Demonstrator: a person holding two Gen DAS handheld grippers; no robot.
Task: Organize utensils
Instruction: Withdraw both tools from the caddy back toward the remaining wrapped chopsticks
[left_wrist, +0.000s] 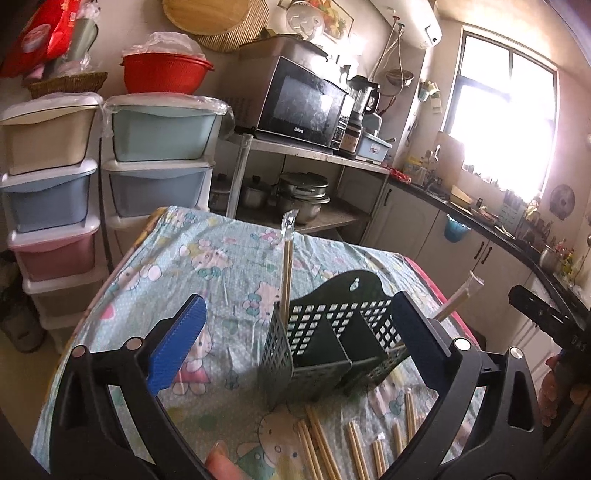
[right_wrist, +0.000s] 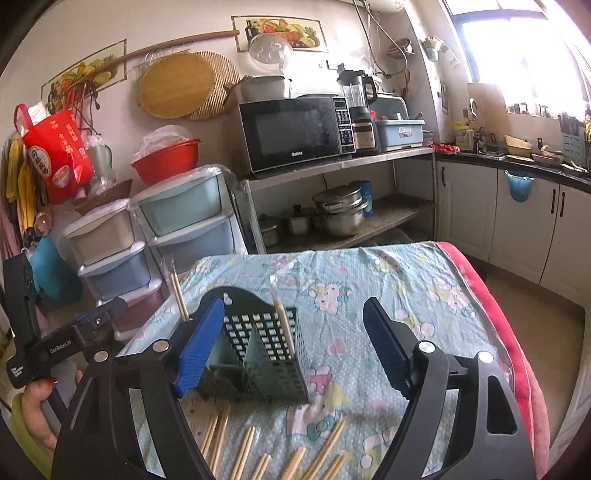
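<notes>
A dark green perforated caddy (left_wrist: 332, 339) (right_wrist: 258, 343) stands on the table with a divider inside. One wrapped chopstick pair (left_wrist: 287, 266) (right_wrist: 283, 321) stands upright in an end compartment. A second wrapped pair (left_wrist: 454, 299) (right_wrist: 178, 291) leans out of the other end. Several loose chopsticks (left_wrist: 325, 443) (right_wrist: 251, 450) lie on the cloth in front of the caddy. My left gripper (left_wrist: 299, 336) is open, its blue pads either side of the caddy and not pressing it. My right gripper (right_wrist: 295, 345) is open too and holds nothing.
The table wears a cartoon-cat cloth (left_wrist: 221, 266) with a red edge (right_wrist: 491, 314) on the right. Behind it stand stacked plastic drawers (left_wrist: 159, 166), a metal rack with pots (right_wrist: 340, 214) and a microwave (right_wrist: 295, 133). A person's hand (right_wrist: 37, 410) holds the left gripper's handle.
</notes>
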